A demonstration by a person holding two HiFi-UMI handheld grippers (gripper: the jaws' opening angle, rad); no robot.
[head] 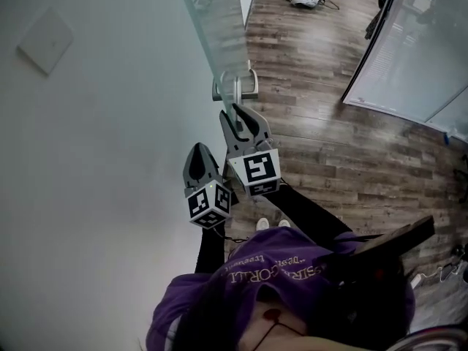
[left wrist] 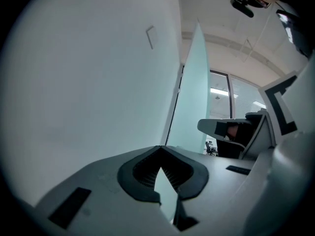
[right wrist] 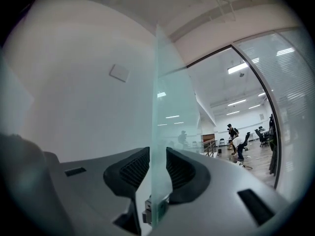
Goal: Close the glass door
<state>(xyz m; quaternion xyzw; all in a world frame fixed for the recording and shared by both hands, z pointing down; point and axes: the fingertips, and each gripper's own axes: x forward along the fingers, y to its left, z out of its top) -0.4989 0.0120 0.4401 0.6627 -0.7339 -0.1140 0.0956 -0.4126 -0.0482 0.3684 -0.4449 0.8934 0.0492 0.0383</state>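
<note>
Held the left gripper (head: pixel 199 149) closed on nothing at 7 o'clock of the head view, just beside the white wall (head: pixel 95 137). Clamped the right gripper (head: pixel 233 110) next to it, toward 12 o'clock, on the free edge of the glass door (head: pixel 216 28), right by the metal handle fitting (head: pixel 235 88).

Judged the task barely begun. Had the grip taken, but found the door open, edge-on to the person and standing out over the wooden floor (head: pixel 314 123). Reckoned the whole swing shut left to do, perhaps toward the dark-framed glass partition (head: pixel 376 46) at 2 o'clock, though could not tell the doorway for sure.

Got both grippers together, and the floor underfoot, from the head view alone. Confirmed only in the left gripper view that gripper's (left wrist: pixel 161 154) jaws met at the tips with nothing between. Made out only in the right gripper view the ribbed pads (right wrist: pixel 133 168) set against both faces of the pane (right wrist: pixel 165 97).
</note>
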